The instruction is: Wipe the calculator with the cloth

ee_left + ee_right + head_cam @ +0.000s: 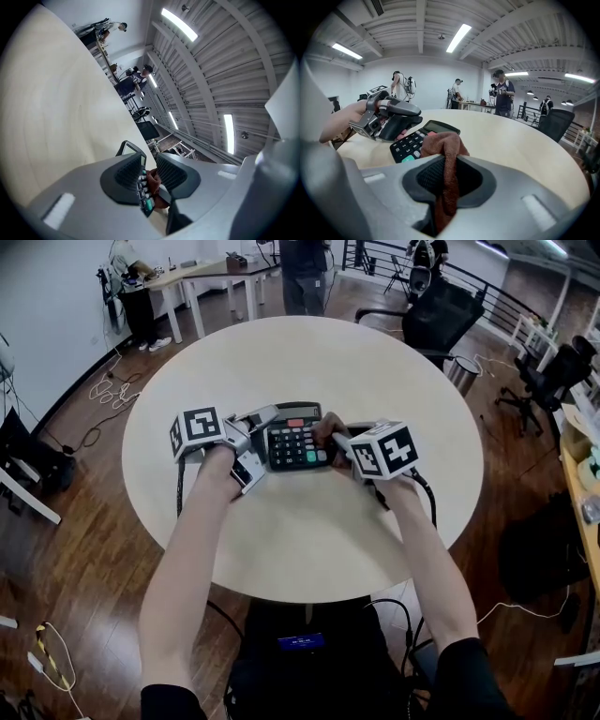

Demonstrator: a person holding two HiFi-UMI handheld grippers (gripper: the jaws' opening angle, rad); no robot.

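A dark calculator [294, 438] with a grey display lies in the middle of the round white table [309, 531]. My left gripper [255, 441] clamps the calculator's left edge; in the left gripper view the key rows [143, 191] sit between the pads. My right gripper [339, 442] is shut on a brown cloth [444, 149], which bunches out of the jaws and rests on the calculator's right side [408, 144]. The left gripper [387, 117] appears in the right gripper view at the calculator's far edge. The cloth [155, 181] shows behind the keys in the left gripper view.
A black office chair [441, 313] and a small bin [461, 373] stand beyond the table's far right. Desks [216, 277] and people are at the back. Cables lie on the wooden floor at left [111, 390]. Another chair [553, 371] is far right.
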